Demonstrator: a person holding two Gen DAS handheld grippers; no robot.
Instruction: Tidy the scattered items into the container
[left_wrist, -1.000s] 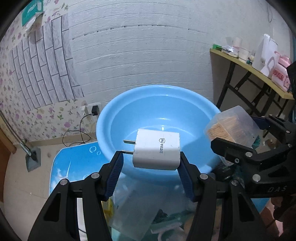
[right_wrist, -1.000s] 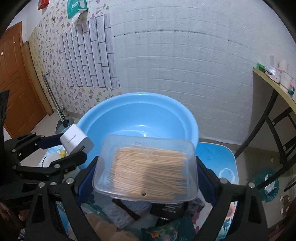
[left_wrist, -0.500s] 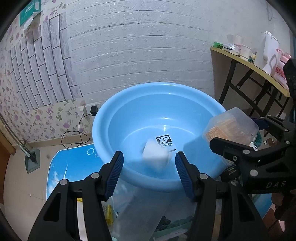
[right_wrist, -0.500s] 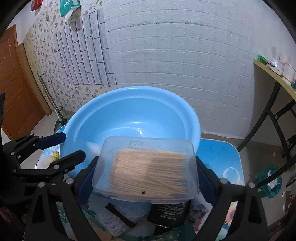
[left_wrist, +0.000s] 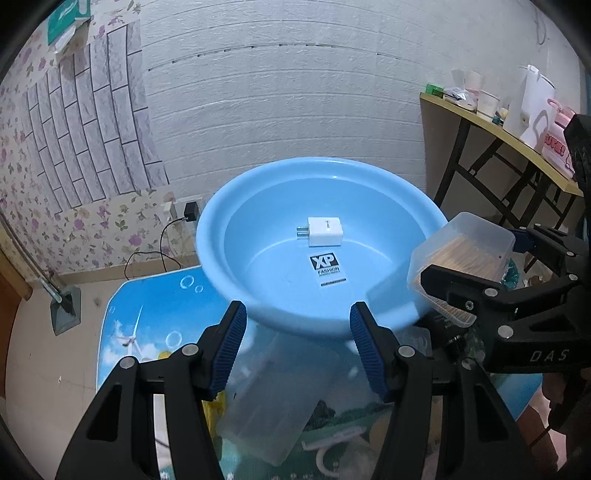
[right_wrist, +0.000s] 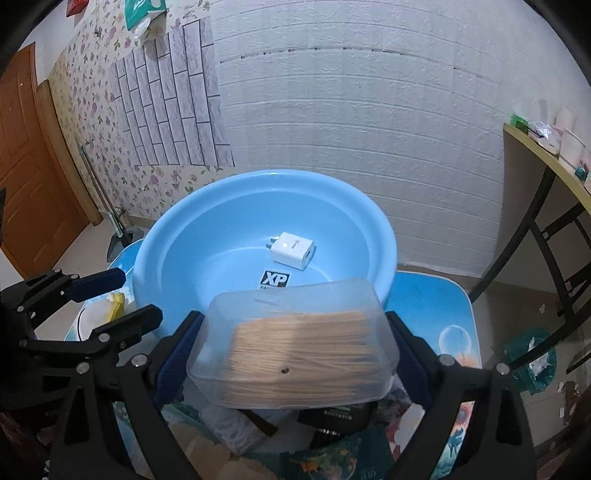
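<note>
Holding toothpick box (right_wrist: 295, 347) crosswise in right tool (right_wrist: 295, 354), clamped on its ends | blue basin (right_wrist: 373, 225) just ahead, below | left tool (left_wrist: 295, 345) apart, empty | charger (right_wrist: 293, 251) inside basin

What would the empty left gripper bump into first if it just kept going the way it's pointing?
Probably the near rim of the blue basin, which lies just beyond the open left gripper. Depth is hard to judge; a slightly higher line would clear the rim and land inside, short of the white charger.

Charger (left_wrist: 325, 236) dropped from left fingers (left_wrist: 226, 347), now in basin (left_wrist: 406, 206).
</note>
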